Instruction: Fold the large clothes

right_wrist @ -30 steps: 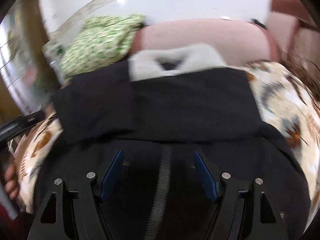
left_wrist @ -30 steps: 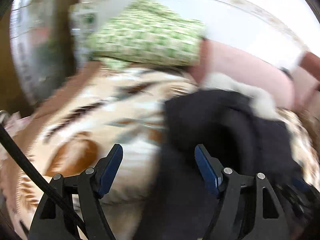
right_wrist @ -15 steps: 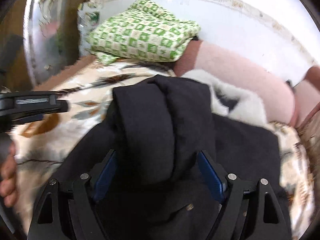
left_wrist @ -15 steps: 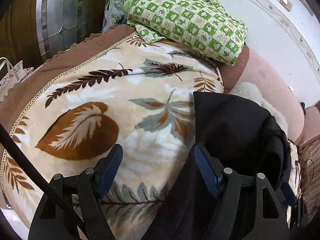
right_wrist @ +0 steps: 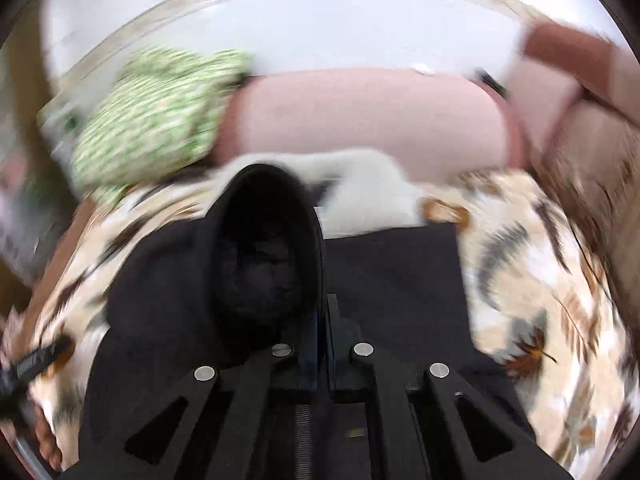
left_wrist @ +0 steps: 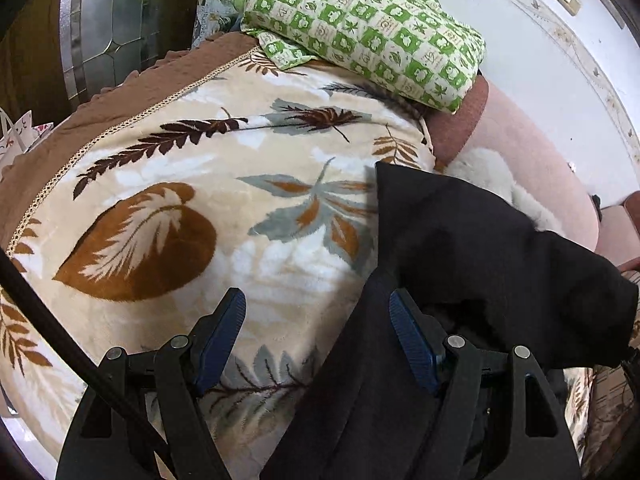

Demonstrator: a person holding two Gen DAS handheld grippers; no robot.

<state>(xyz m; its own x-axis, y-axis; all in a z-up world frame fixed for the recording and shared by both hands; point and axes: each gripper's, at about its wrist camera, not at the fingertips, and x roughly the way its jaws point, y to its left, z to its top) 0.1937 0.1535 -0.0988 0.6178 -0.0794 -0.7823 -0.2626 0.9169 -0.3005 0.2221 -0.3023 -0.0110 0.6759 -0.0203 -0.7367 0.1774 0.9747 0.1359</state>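
Black coat [left_wrist: 472, 248] lies on the leaf blanket [left_wrist: 200, 208]; only your right view shows your right gripper [right_wrist: 322, 328] pinching its round sleeve opening [right_wrist: 268, 256] with both fingers pressed together, while only your left view shows your left gripper [left_wrist: 316, 332] spread wide with nothing in it, at the coat's left edge. Half a second ago your right fingers stood wide apart around that sleeve. You have bare blanket to the left, up to the green checked pillow [left_wrist: 372, 28].
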